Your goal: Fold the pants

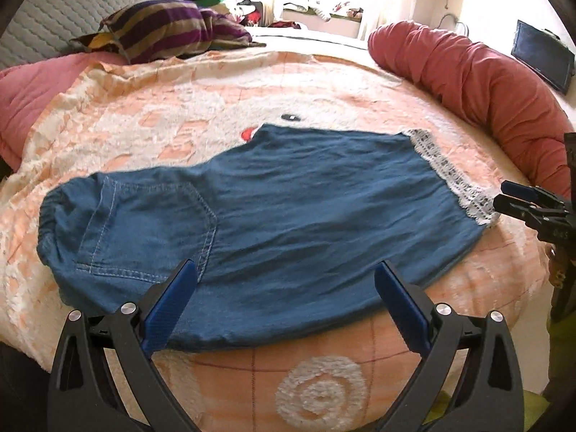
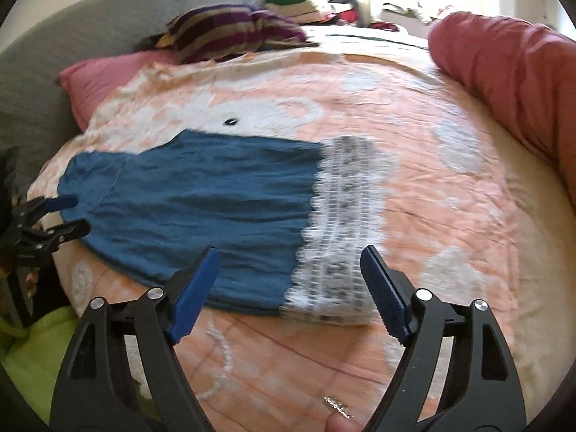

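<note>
The blue pants (image 1: 259,216) lie flat across the centre of the frame on the bed (image 1: 324,388) – already doubled leg over leg, lace hem to the right. Both the left tongs (image 1: 286,280) and right tongs (image 2: 288,273) hang wide open and empty above the near edge, probably placed for the next fold.

Peach patterned blanket (image 1: 223,108) covering bed; striped pillow (image 1: 162,28) at far-left corner; red bolster (image 1: 468,72) along right edge; grey quilted headboard (image 1: 54,18) behind.
</note>
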`<state>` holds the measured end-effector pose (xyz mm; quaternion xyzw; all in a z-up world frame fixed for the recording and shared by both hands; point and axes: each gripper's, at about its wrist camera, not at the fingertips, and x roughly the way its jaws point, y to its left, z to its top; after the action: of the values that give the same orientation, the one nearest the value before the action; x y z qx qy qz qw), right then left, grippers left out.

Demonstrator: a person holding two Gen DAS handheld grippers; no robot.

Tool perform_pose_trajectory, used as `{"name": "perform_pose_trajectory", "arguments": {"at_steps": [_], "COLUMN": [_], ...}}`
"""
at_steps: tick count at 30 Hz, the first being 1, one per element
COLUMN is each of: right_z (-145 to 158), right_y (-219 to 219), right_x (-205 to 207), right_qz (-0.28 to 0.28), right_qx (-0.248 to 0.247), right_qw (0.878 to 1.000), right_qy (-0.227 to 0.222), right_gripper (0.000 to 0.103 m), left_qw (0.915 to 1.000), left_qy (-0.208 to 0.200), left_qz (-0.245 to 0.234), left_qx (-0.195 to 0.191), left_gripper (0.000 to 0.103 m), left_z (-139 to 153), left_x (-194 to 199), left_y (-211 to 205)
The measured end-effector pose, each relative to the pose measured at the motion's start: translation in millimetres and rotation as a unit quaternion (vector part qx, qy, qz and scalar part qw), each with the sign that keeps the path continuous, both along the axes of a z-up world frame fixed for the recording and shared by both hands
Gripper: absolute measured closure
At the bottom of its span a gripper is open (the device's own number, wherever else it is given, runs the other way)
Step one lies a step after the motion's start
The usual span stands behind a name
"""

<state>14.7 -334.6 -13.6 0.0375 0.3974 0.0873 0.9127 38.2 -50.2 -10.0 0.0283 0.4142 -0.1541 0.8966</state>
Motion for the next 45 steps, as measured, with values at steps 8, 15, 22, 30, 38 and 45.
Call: {"name": "perform_pose_trajectory", "arguments": {"at_steps": [8,15,22,30,38,45], "right_z": [-2.5,-9.3,-17.6,-31.8,-40.3,-46.0], "right_y": [-31.9,-37.1,-36.4,-33.1,-32.0,-36.5], "right_x": [-15.2,-22.4,-20.8,-10.5,-2.8,6.0], "right_qz": [-0.042,-0.044,-0.04,-0.045,-0.061,-0.083], "right_qx": [0.012,0.044,0.062,0.083,0.091,0.109], "right_qw": [0.999,0.998,0.997,0.995,0.994,0.99], "right_qy": [-0.008,-0.008,-0.002,0.017,0.03,0.044], "right_gripper": [0.025,0.025,0.025,0.025,0.025,0.027], "left_qw": [0.9999,0.9997,0.9975,0.9925,0.985,0.9791], "left_qy": [-0.008,0.004,0.003,0.01,0.027,0.05], "left_qz": [-0.011,-0.026,-0.063,-0.11,-0.159,-0.187], "left_qx": [-0.005,0.004,0.031,0.054,0.062,0.062], "left_gripper": [0.005,0.005,0.005,0.005,0.005,0.005], "left_z": [15.5,19.3,24.1,18.6,2.8,-16.9], "left_x": [-1.6,11.4,40.8,83.8,140.7,182.3], "left_y": [-12.4,-34.5,-80.7,-130.5,-179.4,-210.7]}}
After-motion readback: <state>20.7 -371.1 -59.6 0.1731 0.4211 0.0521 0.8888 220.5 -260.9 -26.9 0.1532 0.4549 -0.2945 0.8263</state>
